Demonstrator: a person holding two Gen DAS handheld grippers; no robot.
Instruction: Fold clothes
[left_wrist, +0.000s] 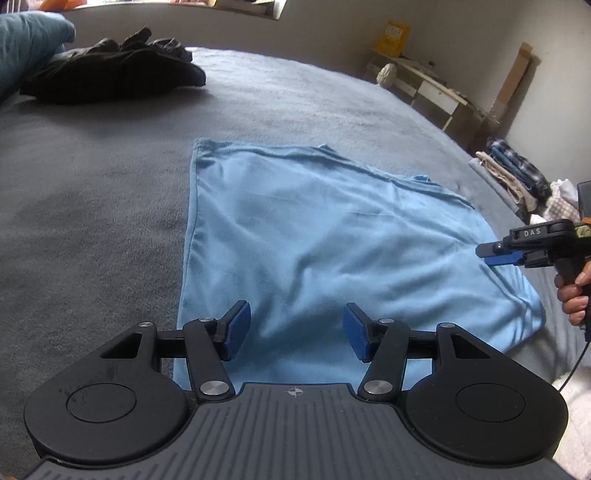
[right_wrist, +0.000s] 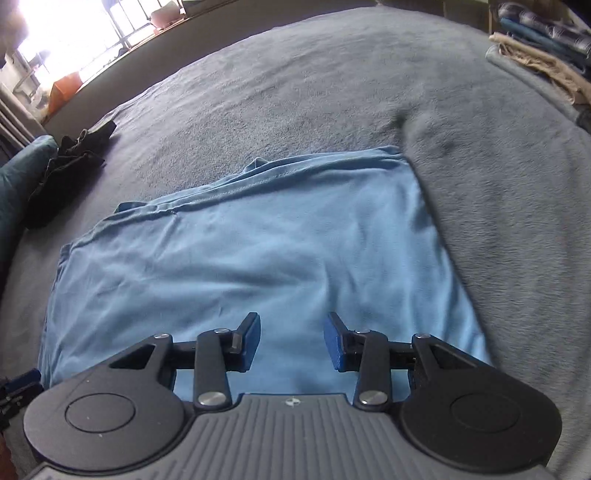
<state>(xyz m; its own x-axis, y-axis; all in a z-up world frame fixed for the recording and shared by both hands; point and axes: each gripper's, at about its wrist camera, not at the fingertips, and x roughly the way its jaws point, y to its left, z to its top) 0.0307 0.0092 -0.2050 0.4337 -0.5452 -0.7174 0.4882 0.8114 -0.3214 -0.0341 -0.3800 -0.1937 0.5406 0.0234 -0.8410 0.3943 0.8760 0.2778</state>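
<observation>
From the left wrist, the left gripper stood spread and empty over the near edge of the light blue shirt, flat on the bed, stretching away. From the right wrist, the right gripper likewise gaped empty, the shirt's far edge seemingly layered.
</observation>
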